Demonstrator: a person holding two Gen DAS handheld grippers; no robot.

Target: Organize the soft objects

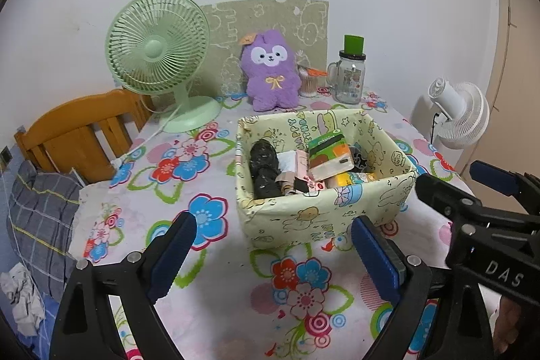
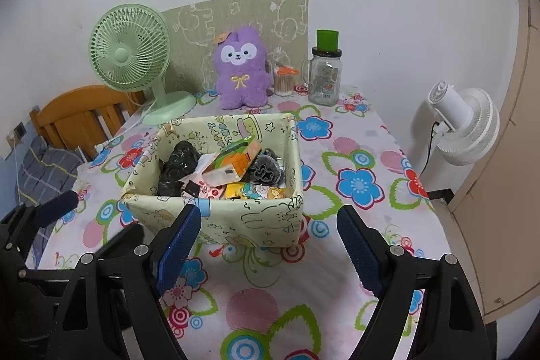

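A purple plush toy (image 1: pixel 271 70) (image 2: pixel 241 71) sits upright at the back of the table against a green patterned board. A pale green cartoon-print box (image 1: pixel 297 218) (image 2: pixel 263 218) stands mid-table, holding black rolls, packets and a green and orange carton (image 1: pixel 329 154) (image 2: pixel 236 162). My left gripper (image 1: pixel 273 238) is open and empty, just in front of the box. My right gripper (image 2: pixel 268 230) is open and empty, before the box's near wall. The right gripper also shows at the right edge of the left wrist view (image 1: pixel 449 179).
A green desk fan (image 1: pixel 158 56) (image 2: pixel 130 54) stands back left, its cord trailing off the table. A glass jar with a green cap (image 1: pixel 349 73) (image 2: pixel 325 73) and a cotton-swab tub (image 1: pixel 307 81) (image 2: pixel 284 80) stand back right. A wooden chair (image 1: pixel 81 130) is left, a white fan (image 2: pixel 462 127) right.
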